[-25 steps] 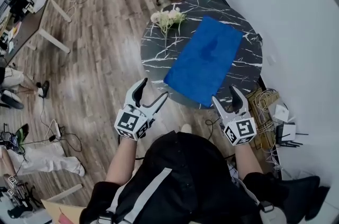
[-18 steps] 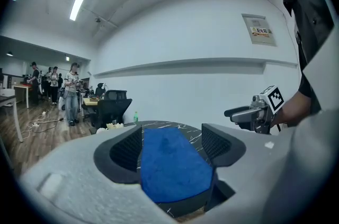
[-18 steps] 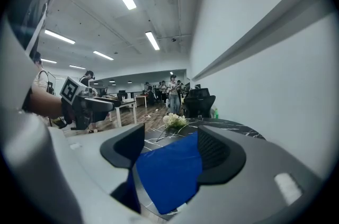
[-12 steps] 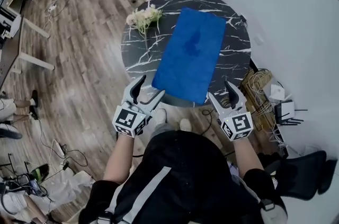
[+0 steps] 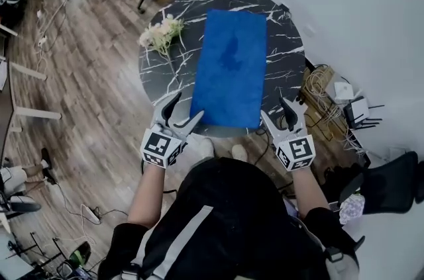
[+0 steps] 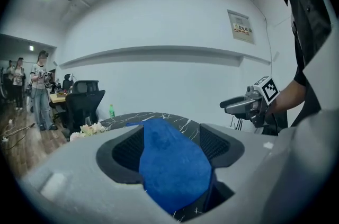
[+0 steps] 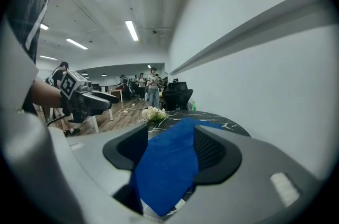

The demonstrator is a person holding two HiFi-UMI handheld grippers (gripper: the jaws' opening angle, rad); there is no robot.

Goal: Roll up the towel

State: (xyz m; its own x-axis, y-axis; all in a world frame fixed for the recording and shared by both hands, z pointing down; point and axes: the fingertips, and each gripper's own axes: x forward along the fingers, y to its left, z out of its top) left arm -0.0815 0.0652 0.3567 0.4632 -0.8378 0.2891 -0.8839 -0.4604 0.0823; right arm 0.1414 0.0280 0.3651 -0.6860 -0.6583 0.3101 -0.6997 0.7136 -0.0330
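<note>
From the head view, a blue towel [image 5: 232,67] lies flat on a round dark marble bench [image 5: 285,53]. Its long axis runs from the edge nearest the person straight away towards the far edge, and its near short end reaches the rim. The left tool [image 5: 185,108] sits just beside the towel's near left corner and the right tool [image 5: 278,110] just beside the near right corner. Both point forward across the bench. A bunch of pale flowers [image 5: 159,34] lies on the bench to the left of the towel, apart from it.

In the left tool's view the jaws stand spread, having just been closing a little. The near end of the towel [image 6: 169,164] shows in the gap between them, stretching away lengthwise, and neither pad presses on it. The right tool [image 6: 229,105] shows off to the right.

In the right tool's view the jaws are likewise spread and have just been closing. The towel [image 7: 169,164] lies in the gap, unpinched, running away towards the flowers [image 7: 153,113]. The left tool [image 7: 106,98] shows at the left.
</note>
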